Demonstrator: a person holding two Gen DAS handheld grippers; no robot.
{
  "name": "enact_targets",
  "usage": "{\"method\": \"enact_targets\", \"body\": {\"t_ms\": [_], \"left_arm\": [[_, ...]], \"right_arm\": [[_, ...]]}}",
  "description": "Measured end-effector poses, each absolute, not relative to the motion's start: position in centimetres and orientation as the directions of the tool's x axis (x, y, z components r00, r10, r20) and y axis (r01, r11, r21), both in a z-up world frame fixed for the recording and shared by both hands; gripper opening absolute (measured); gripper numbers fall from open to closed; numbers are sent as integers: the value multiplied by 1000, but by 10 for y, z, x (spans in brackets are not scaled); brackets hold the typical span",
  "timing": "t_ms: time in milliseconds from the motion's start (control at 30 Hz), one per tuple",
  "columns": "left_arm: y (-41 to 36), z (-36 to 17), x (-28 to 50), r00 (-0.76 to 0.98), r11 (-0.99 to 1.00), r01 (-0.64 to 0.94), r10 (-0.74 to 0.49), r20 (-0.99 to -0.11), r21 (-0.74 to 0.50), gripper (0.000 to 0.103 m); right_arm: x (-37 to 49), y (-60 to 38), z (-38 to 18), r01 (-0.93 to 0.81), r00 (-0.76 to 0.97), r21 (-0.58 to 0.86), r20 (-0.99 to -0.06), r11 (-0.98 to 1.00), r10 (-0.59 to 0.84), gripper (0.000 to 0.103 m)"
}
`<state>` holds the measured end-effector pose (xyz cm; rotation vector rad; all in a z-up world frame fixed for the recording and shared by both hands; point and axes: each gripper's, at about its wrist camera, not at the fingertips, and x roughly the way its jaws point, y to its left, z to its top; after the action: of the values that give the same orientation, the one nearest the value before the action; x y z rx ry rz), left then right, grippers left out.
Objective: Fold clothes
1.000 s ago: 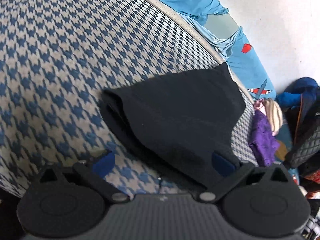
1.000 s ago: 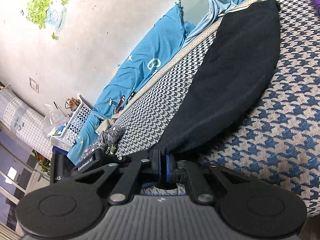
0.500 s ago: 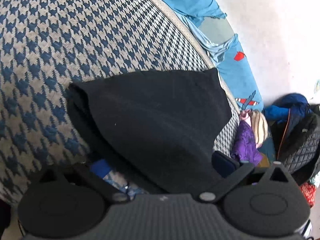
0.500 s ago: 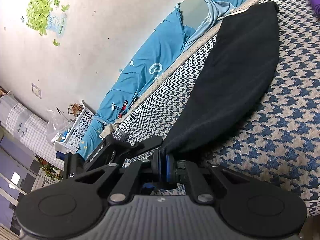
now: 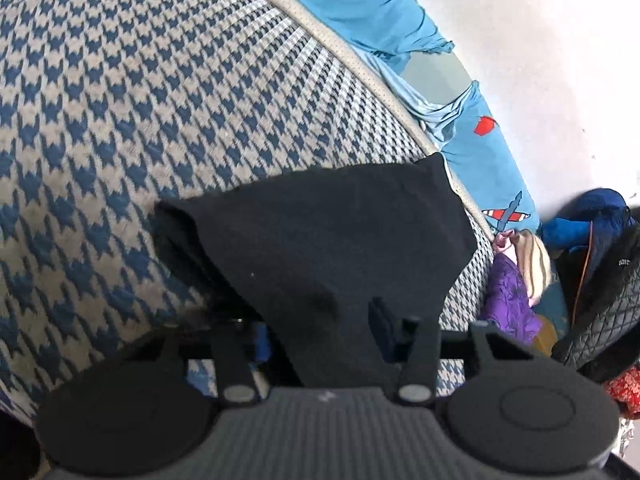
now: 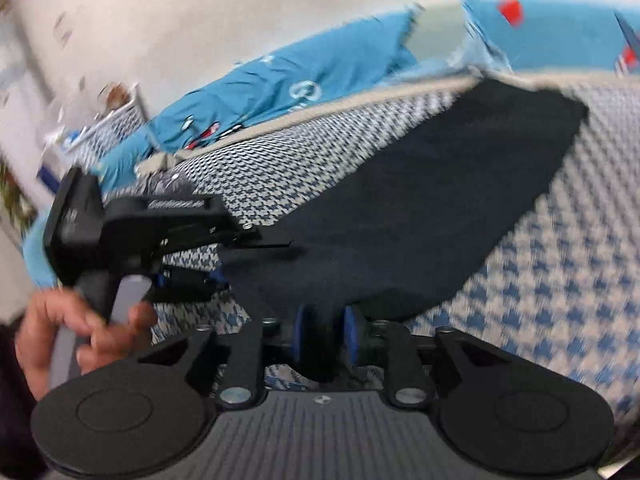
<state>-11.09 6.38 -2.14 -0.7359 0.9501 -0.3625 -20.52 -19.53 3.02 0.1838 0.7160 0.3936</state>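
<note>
A folded black garment (image 5: 328, 240) lies on the blue-and-beige houndstooth bed cover (image 5: 100, 120). My left gripper (image 5: 320, 332) straddles the garment's near edge. Its jaws are closing, with the cloth filling the gap between the blue pads (image 5: 261, 340). In the blurred right wrist view the garment (image 6: 440, 200) stretches toward the far bed edge. My right gripper (image 6: 325, 334) sits at its near corner, jaws opening, with dark cloth still between the pads. The left gripper (image 6: 248, 260) shows there from the side, one finger above the cloth and one below, held by a hand (image 6: 80, 320).
Crumpled blue bedding (image 5: 472, 136) runs along the wall behind the bed. A purple garment (image 5: 508, 300), a blue jacket and a black quilted jacket (image 5: 600, 312) are piled at the right. A white basket (image 6: 116, 120) stands at the far left by the wall.
The left jaws have narrowed from wide open around the garment's near edge. The right gripper has rolled, its view levelled, and its shut pads have parted. The hand now shows in the right view.
</note>
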Motion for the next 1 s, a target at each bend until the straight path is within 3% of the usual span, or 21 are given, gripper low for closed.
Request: {"method": "enact_targets", "body": {"t_ms": [200,333,567,1000], "left_arm": [[62,-15,-107,563,709,-17,-576,-593,-705,44],[62,-15,-104,563,705,-28,-575,-594,-709,44],[62,-17,-103,560,705,-32,-575,-596,-709,44],[65,-15,-102,552,694,-19,-593,-586,-720,44]], "right_arm": [[-221,-169,29,-405,699,129,-594,905,398,40],[-230,-158,25,-397,763,-56,-575,916,296,44],[-235,-136,16,-498,732,-105,-584,861,352,49],[-218,-91,-26,-512,762,-300,-592,805,264,54]]}}
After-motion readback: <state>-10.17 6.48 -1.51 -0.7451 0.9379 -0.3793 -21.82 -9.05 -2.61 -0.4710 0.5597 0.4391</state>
